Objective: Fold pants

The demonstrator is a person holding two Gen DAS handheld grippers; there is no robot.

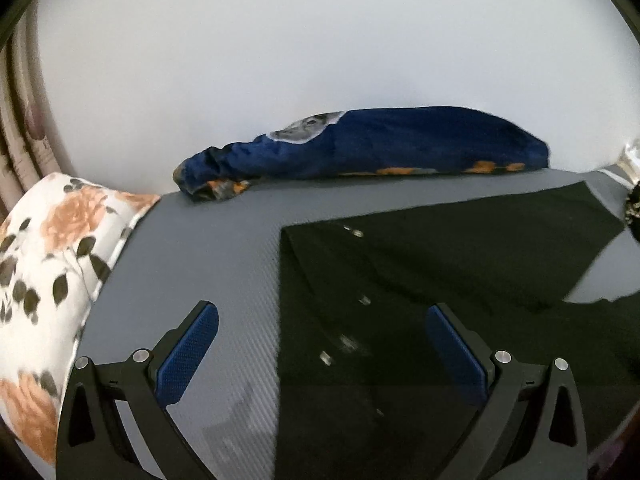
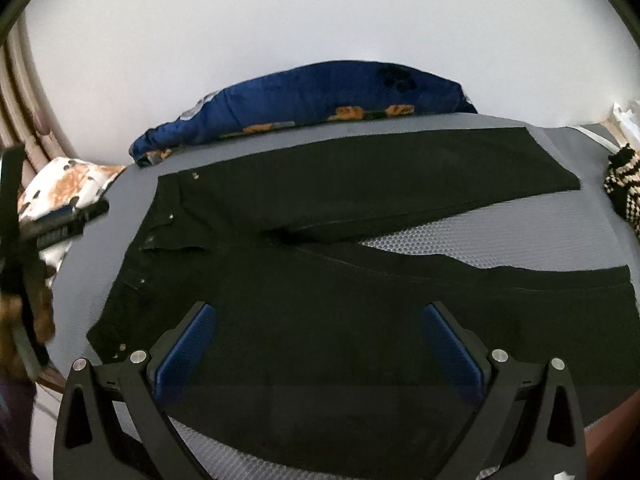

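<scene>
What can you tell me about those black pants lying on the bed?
The black pants lie spread flat and unfolded on a grey textured mat, waistband to the left, the two legs splayed apart to the right. The fabric looks like dark denim, with small metal rivets and a button near the waist. Nothing grips them: both tools, left and right, hover open above.

Two matching black tongs, the left tongs [image 1: 322, 344] and right tongs [image 2: 320, 342], are showing curved plastic arms, textured blue pads [image 1: 188, 354] lining each finger, and round silver screws [image 2: 139, 357] at the joints.
</scene>
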